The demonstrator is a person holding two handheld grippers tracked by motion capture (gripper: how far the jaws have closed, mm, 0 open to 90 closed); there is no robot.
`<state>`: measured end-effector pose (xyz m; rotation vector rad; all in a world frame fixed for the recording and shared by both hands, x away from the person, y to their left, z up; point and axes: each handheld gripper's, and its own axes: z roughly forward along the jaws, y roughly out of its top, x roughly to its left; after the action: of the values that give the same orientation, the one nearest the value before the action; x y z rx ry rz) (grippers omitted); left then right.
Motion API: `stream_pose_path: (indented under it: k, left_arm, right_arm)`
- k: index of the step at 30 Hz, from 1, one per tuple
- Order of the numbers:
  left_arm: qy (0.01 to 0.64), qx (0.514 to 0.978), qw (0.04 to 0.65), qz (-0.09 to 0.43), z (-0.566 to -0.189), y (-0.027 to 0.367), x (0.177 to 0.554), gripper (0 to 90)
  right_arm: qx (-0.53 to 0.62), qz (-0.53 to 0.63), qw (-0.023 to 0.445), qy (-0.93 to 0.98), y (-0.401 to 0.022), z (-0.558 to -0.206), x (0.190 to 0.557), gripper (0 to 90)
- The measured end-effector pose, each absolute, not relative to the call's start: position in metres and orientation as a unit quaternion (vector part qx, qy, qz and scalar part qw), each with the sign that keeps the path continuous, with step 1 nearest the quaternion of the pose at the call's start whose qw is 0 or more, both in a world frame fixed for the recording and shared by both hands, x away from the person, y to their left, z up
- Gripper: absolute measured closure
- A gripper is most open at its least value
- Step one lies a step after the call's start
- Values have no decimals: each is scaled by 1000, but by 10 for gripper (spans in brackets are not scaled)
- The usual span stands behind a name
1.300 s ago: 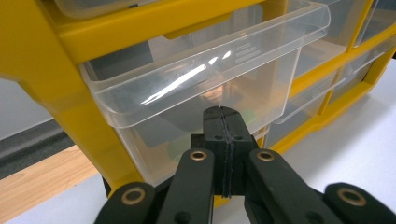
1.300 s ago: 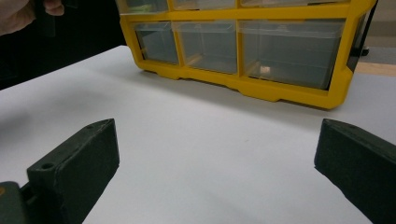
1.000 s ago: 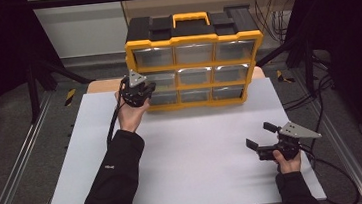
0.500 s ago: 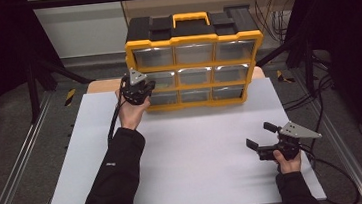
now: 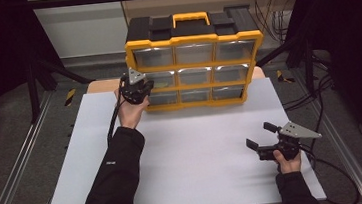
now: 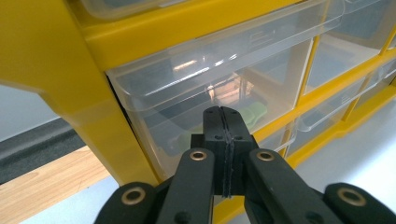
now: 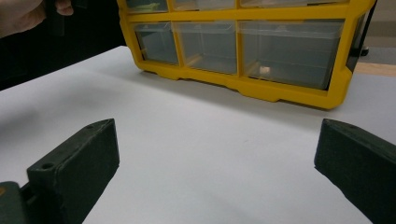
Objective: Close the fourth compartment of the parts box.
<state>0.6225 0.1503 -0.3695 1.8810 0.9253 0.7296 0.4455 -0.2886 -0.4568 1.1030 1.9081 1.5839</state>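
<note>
Yellow plastic framed the drawer cabinet that I had my left claw up against, at the far edge of the white table. My left claw's jaws were pressed flat together with nothing between them, their tips just short of the clear drawer in the middle row at the cabinet's left end; I could not tell whether they touched its front. Directly beyond the tips, through the clear plastic, I saw something green and something brownish lying inside that drawer. To the left of the claw stood the cabinet's yellow side post, and below that a strip of wooden board.

My right claw sat low over the table, well apart from the cabinet, its jaws spread wide and empty. Ahead of it, across bare white surface, stood the cabinet's bottom row of drawers.
</note>
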Motion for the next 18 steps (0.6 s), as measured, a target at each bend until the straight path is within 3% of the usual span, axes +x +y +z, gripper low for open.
stream_pose_path:
  k: [18]
  left_arm:
    - [367,764,443,293,-368,150,619,897]
  right_arm:
    - [397,570,213,687,-289,-457,446,5]
